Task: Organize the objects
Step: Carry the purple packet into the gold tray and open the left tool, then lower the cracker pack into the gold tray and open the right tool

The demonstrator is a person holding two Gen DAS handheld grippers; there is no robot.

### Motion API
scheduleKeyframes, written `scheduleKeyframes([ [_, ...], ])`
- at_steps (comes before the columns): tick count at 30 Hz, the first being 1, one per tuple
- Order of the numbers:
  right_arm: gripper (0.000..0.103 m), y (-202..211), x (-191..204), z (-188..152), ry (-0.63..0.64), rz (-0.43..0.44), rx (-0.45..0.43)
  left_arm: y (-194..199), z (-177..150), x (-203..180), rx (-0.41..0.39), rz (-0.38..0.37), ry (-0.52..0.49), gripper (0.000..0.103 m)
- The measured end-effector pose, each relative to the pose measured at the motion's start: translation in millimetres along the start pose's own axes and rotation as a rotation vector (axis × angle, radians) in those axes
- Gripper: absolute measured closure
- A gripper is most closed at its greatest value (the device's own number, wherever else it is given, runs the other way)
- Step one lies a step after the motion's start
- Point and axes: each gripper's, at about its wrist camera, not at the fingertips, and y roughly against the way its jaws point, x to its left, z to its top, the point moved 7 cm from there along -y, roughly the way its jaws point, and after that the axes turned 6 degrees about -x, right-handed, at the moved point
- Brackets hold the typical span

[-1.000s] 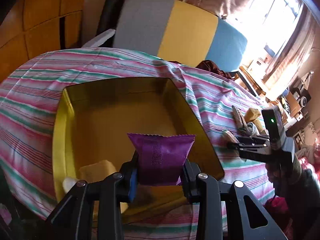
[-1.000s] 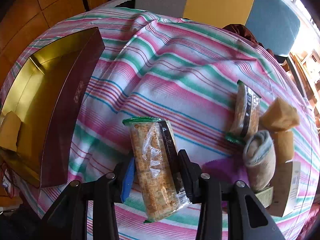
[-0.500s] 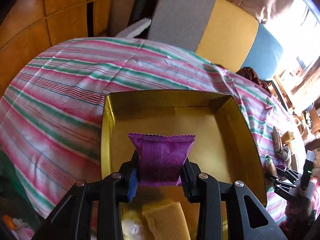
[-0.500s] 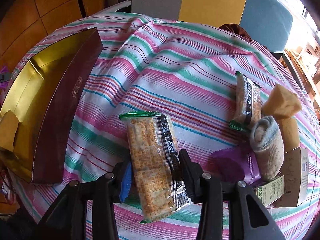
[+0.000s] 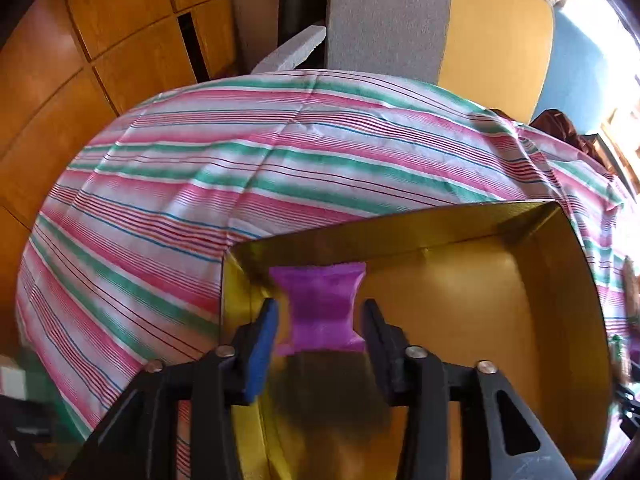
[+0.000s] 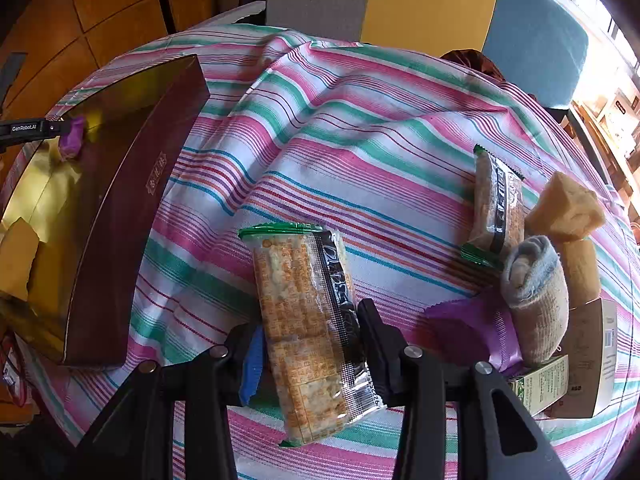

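Left gripper: jaws wide, purple packet loose between them, over box.
Right gripper: clamps cracker pack above tablecloth.

The cloth was striped pink, green and white, with thin red and blue lines. The box shone gold inside and was dark maroon outside, with small gold lettering. A purple packet sat between black fingers, one with a blue pad. The cracker pack was clear over orange-tan crackers, with a green end and a black band. A second pack matched it. The sock roll was beige and grey; the sponge was tan
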Motion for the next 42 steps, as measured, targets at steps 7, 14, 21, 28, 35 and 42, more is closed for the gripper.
scheduleKeyframes([
  [7,0.059,1,0,0,-0.002,0.004,-0.001,28,1,10,-0.070,0.007,0.030,0.046],
  [14,0.060,2,2,-2,0.016,-0.012,-0.013,81,-40,11,-0.146,0.010,0.070,0.046],
  [21,0.060,4,2,-4,-0.010,-0.010,-0.024,119,-83,1,-0.189,-0.004,0.080,0.045],
  [28,0.060,3,1,-1,-0.024,-0.024,-0.021,142,-104,1,-0.224,-0.009,0.091,0.045],
  [35,0.061,27,2,15,-0.106,-0.042,-0.070,148,-118,8,-0.225,-0.039,0.115,0.044],
  [42,0.061,66,53,74,-0.099,0.050,-0.192,147,-130,32,-0.227,-0.036,0.178,0.044],
])
